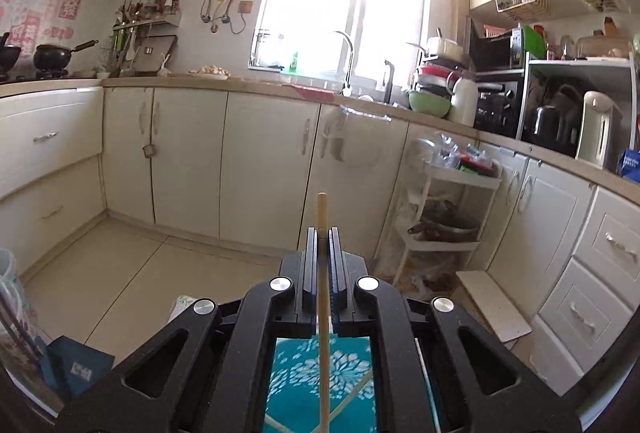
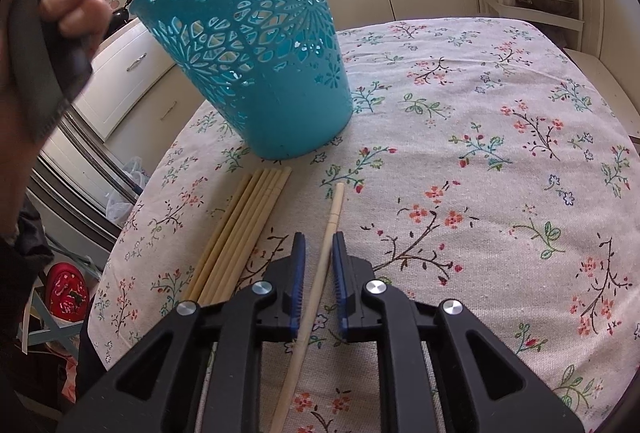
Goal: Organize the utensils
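Clamped in the left gripper (image 1: 321, 233), one chopstick (image 1: 322, 217) is pointing straight ahead above the teal basket (image 1: 320, 365); tilting could be sending it past the rim. Beside that basket, the right gripper (image 2: 319, 239) is straddling, narrowly parted, a loose chopstick (image 2: 334, 209) aimed basketward

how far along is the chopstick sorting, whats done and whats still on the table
Done: at least one chopstick lies inside the teal holder, seen through the left wrist view. In hand: the left gripper is shut on one chopstick above the holder. The right gripper straddles a single chopstick on the tablecloth, pads not pressing. Left: that one and the bundle of chopsticks.
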The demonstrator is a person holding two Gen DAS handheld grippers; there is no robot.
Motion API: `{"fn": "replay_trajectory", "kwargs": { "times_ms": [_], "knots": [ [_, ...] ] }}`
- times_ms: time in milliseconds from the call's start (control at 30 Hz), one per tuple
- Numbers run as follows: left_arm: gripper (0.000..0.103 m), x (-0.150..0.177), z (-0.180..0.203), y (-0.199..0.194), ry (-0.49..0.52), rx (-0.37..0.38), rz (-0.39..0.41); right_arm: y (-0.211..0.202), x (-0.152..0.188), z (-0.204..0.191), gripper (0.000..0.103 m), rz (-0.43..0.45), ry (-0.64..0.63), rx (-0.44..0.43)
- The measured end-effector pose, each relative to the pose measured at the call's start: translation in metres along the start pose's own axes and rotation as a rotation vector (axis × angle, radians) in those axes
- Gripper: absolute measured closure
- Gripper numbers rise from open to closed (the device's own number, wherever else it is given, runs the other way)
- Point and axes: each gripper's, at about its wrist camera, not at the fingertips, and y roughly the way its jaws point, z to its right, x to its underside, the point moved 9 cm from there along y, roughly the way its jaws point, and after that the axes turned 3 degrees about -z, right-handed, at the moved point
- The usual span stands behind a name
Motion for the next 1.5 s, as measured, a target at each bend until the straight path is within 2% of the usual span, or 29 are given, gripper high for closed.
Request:
{"fn": "replay_trajectory", "kwargs": {
  "times_ms": [233, 333, 400, 500, 600, 700, 767, 900, 1000, 1100, 1133, 1167, 1267, 1500],
  "knots": [
    [0.098, 0.029, -0.016, -0.004, 0.023, -0.018, -0.058, 0.0, 0.0, -0.001, 0.088, 0.0, 0.001, 0.0],
    [0.09, 0.039, -0.021, -0.012, 0.043, -0.017, -0.093, 0.0, 0.0, -0.001, 0.087, 0.0, 0.001, -0.003],
    [0.068, 0.042, -0.027, -0.021, 0.048, -0.026, -0.1, 0.0, 0.001, -0.002, 0.085, -0.001, -0.001, -0.011],
    [0.046, 0.044, -0.042, -0.049, 0.038, -0.058, -0.081, 0.0, 0.001, -0.004, 0.081, -0.002, -0.009, -0.02],
    [0.034, 0.055, -0.06, -0.083, 0.017, -0.088, -0.071, 0.0, 0.002, -0.007, 0.08, -0.002, -0.017, -0.015],
    [0.025, 0.078, -0.077, -0.104, 0.014, -0.12, -0.1, -0.001, 0.002, -0.007, 0.079, -0.001, -0.022, 0.0],
    [0.022, 0.098, -0.086, -0.109, 0.029, -0.141, -0.138, -0.003, 0.004, -0.006, 0.079, 0.003, -0.02, 0.018],
    [0.019, 0.147, -0.099, -0.097, 0.055, -0.162, -0.266, -0.003, 0.006, -0.009, 0.079, 0.002, -0.042, 0.068],
    [0.018, 0.17, -0.101, -0.083, 0.061, -0.159, -0.33, 0.0, 0.006, -0.016, 0.079, -0.006, -0.086, 0.147],
    [0.016, 0.19, -0.101, -0.071, 0.071, -0.159, -0.369, 0.003, 0.005, -0.019, 0.086, -0.016, -0.126, 0.221],
    [0.016, 0.195, -0.101, -0.068, 0.072, -0.157, -0.379, 0.003, 0.004, -0.017, 0.093, -0.019, -0.129, 0.229],
    [0.016, 0.199, -0.1, -0.065, 0.073, -0.155, -0.388, 0.003, 0.003, -0.015, 0.096, -0.027, -0.122, 0.221],
    [0.016, 0.208, -0.101, -0.057, 0.065, -0.143, -0.427, 0.0, 0.002, -0.006, 0.097, -0.056, -0.096, 0.201],
    [0.012, 0.218, -0.1, -0.046, 0.035, -0.116, -0.478, -0.001, 0.005, -0.011, 0.097, -0.055, -0.168, 0.229]
  ]
}}
